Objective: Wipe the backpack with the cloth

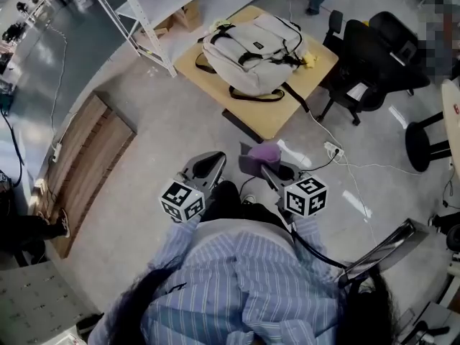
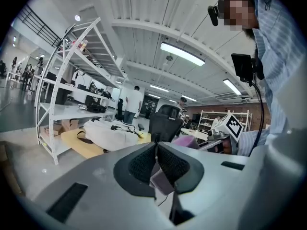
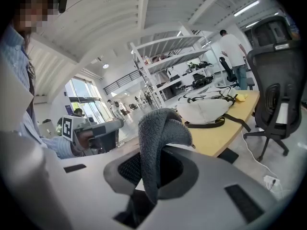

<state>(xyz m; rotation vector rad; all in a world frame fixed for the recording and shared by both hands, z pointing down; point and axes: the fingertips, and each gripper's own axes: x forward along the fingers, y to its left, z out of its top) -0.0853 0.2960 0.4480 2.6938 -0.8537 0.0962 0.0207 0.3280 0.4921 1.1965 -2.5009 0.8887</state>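
Observation:
A pale grey backpack (image 1: 251,52) with dark straps lies flat on a low yellow table (image 1: 277,113), well ahead of me. Both grippers are held close to my body, far short of the table. My right gripper (image 1: 253,162) is shut on a greyish-purple cloth (image 1: 263,152). In the right gripper view the cloth (image 3: 160,128) bulges up out of the pinched jaws, with the backpack (image 3: 206,110) beyond it. My left gripper (image 1: 213,158) is shut with nothing in it; its pads (image 2: 144,163) meet in the left gripper view, where the backpack (image 2: 108,133) lies ahead to the left.
A black office chair (image 1: 374,56) stands right of the table. White shelving (image 1: 144,13) rises at its left. A wooden board (image 1: 86,157) lies on the floor at left. A power strip with cables (image 1: 332,149) lies on the floor. A small yellow item (image 1: 309,60) sits by the backpack.

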